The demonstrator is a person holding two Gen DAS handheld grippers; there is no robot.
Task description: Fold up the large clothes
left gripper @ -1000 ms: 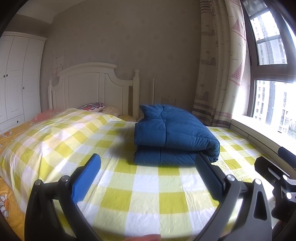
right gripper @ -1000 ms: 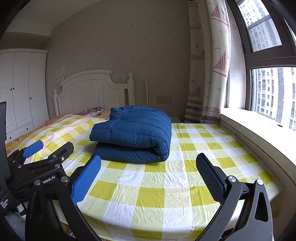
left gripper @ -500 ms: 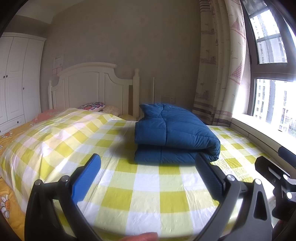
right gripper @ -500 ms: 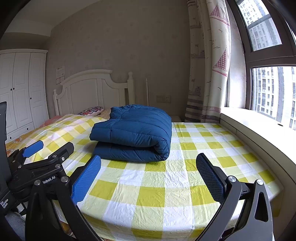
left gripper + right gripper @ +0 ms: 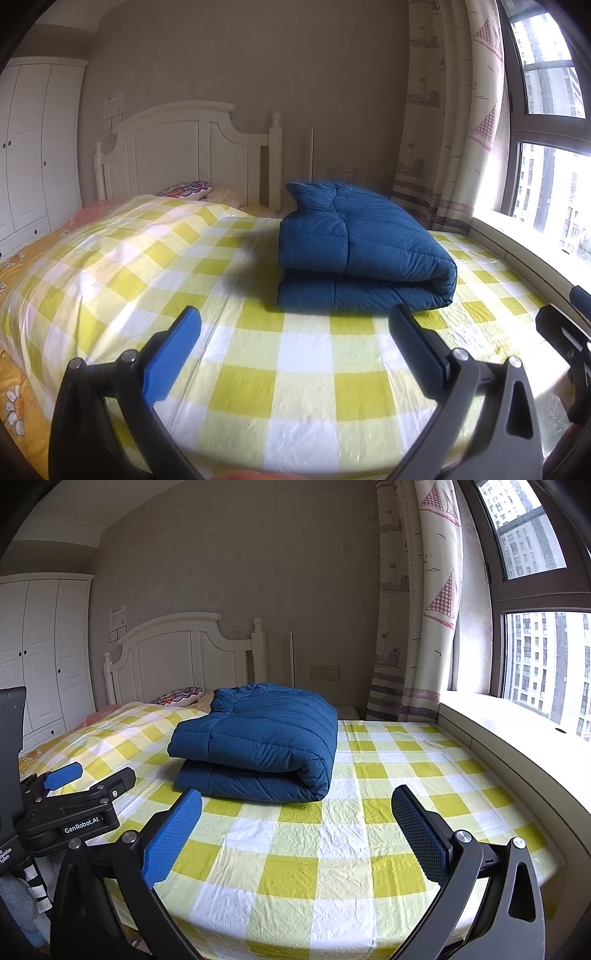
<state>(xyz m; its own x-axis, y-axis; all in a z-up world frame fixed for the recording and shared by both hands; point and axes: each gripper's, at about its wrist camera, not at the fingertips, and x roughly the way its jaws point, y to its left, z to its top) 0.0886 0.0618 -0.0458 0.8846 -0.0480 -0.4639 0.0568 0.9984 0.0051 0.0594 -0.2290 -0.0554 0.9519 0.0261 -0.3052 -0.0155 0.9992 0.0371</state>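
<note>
both grippers hang at the foot edge of the bed (image 5: 332, 853), holding nothing. left gripper (image 5: 295, 332) spread wide, empty; right gripper (image 5: 297, 814) spread wide too, empty, with the left one visible off to its left in the right wrist view. the coat (image 5: 354, 247), blue and padded, lies ahead of both, apart from the fingers, a bit right of center for the left gripper and a bit left of center for the right. it sits doubled over in a thick bundle, rounded fold on the side toward the window (image 5: 546, 664), open edges on the other side. looks like the fold is basically finished, so the step in hand is likely checking or retreating. if tidying more: come in low over the sheet, pinch the top layer at the open-edge corners, one gripper per corner, pull evenly so layers line up. padding is springy and slick, so grab deep, not the edge only, or it slips and the bundle opens. don't snag the sheet under it.
</note>
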